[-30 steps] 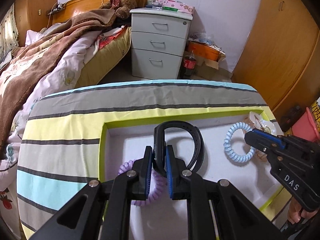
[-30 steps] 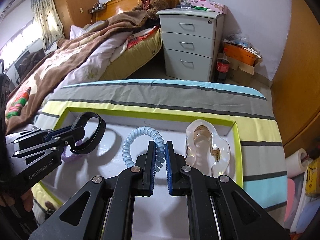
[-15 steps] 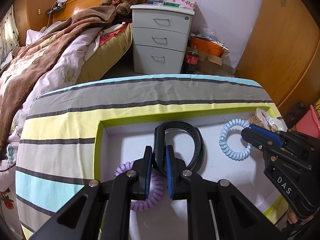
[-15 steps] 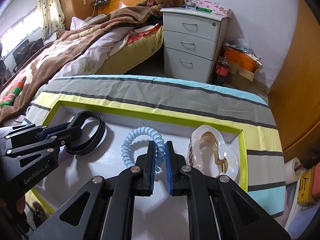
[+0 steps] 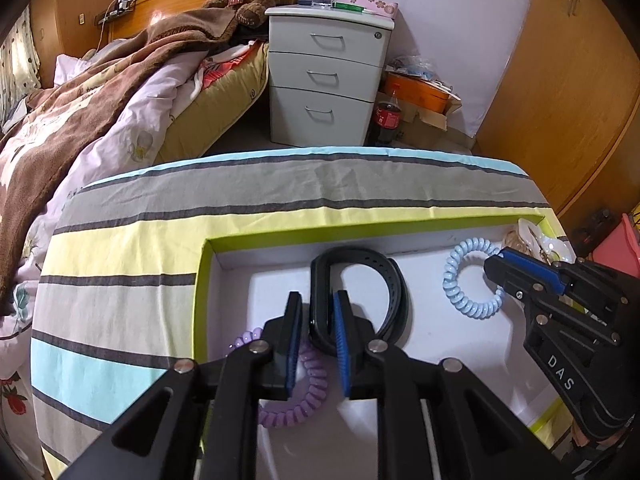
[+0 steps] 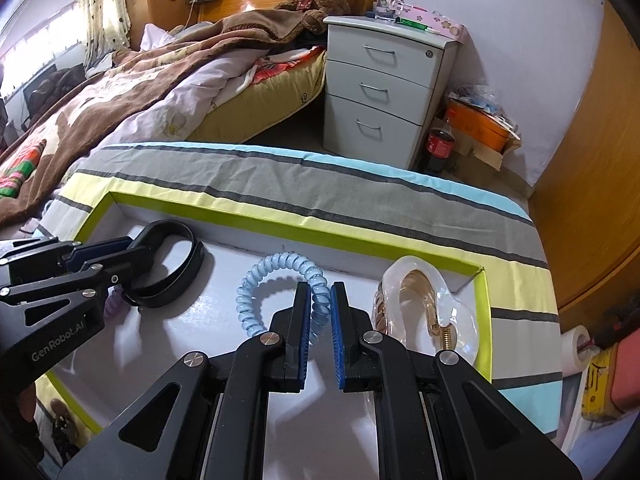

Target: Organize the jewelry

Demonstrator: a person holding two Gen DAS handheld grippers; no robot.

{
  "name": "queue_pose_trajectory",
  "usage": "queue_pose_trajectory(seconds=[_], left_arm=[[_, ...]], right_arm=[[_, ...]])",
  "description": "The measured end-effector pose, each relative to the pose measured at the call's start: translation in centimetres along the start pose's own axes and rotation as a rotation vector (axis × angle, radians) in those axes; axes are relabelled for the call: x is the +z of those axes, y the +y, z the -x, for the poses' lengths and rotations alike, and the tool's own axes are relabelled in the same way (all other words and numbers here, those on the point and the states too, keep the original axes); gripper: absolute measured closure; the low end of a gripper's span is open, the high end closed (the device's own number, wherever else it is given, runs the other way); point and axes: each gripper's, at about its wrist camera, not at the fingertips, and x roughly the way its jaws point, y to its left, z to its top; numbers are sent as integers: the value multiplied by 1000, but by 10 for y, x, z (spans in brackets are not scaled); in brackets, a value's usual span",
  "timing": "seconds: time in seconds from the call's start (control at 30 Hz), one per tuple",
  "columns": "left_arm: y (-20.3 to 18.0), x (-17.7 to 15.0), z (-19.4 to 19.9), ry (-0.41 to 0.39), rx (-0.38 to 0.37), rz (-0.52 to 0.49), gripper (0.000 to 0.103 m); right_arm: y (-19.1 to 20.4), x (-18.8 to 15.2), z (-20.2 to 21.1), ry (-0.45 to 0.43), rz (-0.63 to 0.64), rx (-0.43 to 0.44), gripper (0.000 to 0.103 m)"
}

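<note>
- Jewelry pieces lie inside the shallow white tray with the lime-green rim, which sits on the striped cloth.
- Your left gripper straddles one limb of the black band. Its jaws have just been opening; the band stands between the pads with a gap on the left side, so it looks released, not clamped.
- The black band stands on edge near the tray's far-left corner, its loop running away from you toward the far wall.
- A purple coil tie lies just beneath and to the left of that gripper, partly hidden by the left finger.
- Your right gripper is clamped on the near-right arc of the blue coil tie, in the middle of the tray.
- The clear hair claw lies just to the right of the right gripper, against the tray's right wall.
- Judged from this, the next move turns on the left hand: pull straight back along the band's limb, since a sideways drift would tip it onto the purple coil.
</note>
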Motion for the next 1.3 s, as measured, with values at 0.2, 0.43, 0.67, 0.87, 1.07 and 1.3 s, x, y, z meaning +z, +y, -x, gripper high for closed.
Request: queue_pose_trajectory(seconds=[0.2,0.43,0.67,0.87,1.07,1.3], left_arm=[[-1,-1,2,-1,-4,4,69],[-2,-1,12,-23,-5,7,52],[-1,-5,33,-57,-6,14,44],[-2,-14,56,-91,5,14,39],[-1,-25,86,-141,-12,23,35],[7,-45,119,-194,-14,42,30]], right_arm=[[1,1,1,-3,3,-9,89],[2,-1,10,-22,-6,-3,87],[4,-2,31,-55,-15,2,86],[4,-8,51,-80,-30,13,86],[5,-19,74,-110,-52,36,85],[7,-39,101,-147,-68,66,85]])
